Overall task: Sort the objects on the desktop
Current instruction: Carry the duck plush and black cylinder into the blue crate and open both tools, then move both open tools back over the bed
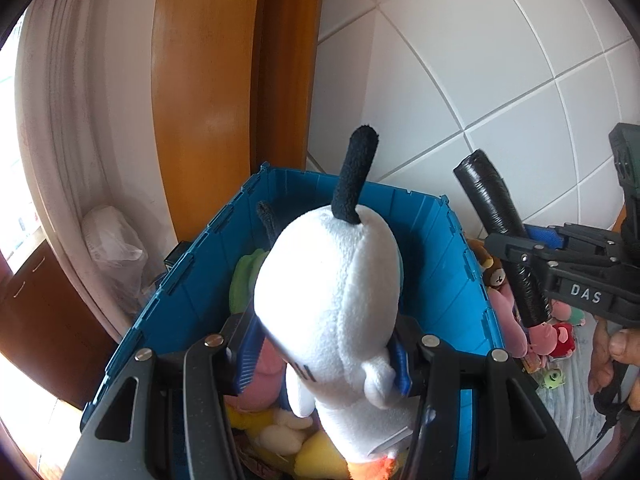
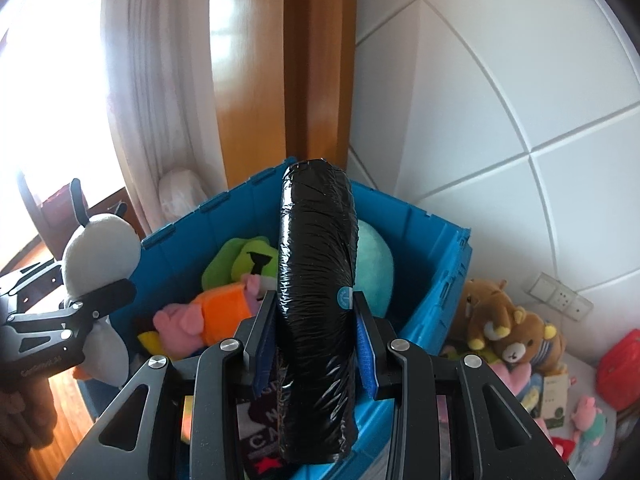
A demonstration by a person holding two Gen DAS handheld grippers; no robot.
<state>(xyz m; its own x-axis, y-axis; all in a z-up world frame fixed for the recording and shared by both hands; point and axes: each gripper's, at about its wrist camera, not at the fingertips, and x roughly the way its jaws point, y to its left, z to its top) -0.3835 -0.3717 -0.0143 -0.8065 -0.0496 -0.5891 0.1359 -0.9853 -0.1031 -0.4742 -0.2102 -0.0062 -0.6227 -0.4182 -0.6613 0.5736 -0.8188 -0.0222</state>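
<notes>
Your left gripper (image 1: 324,360) fingers clamped on white plush (image 1: 332,304), hanging above blue bin (image 1: 436,240). Right gripper (image 2: 314,340) fingers squeezing black wrapped roll (image 2: 316,280), also over bin, near its right edge.

A white tiled wall (image 2: 500,92) fills the view ahead and to the right of the hand-held gripper, carrying a socket panel (image 2: 558,295) low down. Straight ahead stands a wooden door frame (image 2: 316,60); left of it hangs a white curtain (image 2: 160,100), with a plastic bag (image 1: 114,248) below.
</notes>
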